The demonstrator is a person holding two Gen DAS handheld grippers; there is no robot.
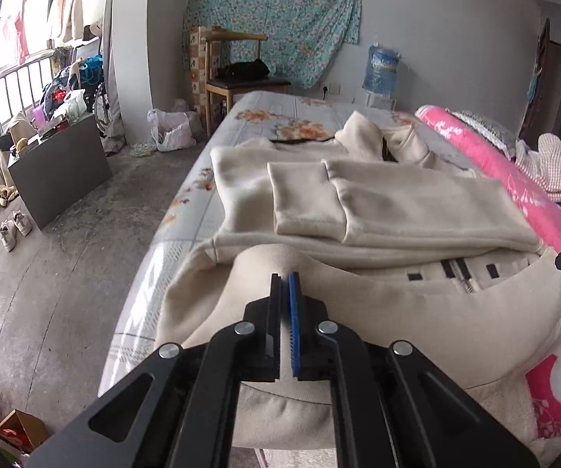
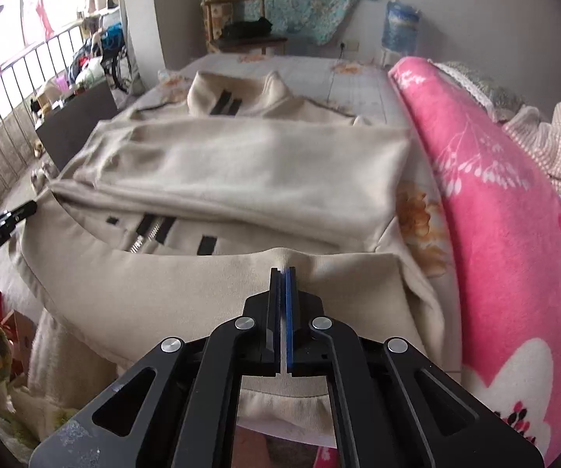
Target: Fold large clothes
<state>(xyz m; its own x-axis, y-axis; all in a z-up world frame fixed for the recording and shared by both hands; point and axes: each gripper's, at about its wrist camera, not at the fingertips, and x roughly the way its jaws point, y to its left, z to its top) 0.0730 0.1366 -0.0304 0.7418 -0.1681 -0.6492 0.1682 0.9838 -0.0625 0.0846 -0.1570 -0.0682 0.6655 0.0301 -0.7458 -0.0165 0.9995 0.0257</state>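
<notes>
A soft, fleecy cream jacket [image 1: 377, 202] lay spread across the bed [image 1: 299, 109], its sleeves folded flat over the chest and its collar toward the far edge. The left claw [image 1: 285, 277] was clamped on the smooth ribbed hem at the near edge, and the right claw [image 2: 283, 271] pinched the same hem farther along, beside a plush pink blanket [image 2: 494, 214].

I see the cream fleece jacket [image 1: 397, 202] spread along the bed, collar at the far end, both sleeves [image 2: 241, 163] folded across its body, the zip [image 2: 144, 238] showing; its near hem is lifted and doubled back toward the collar
</notes>
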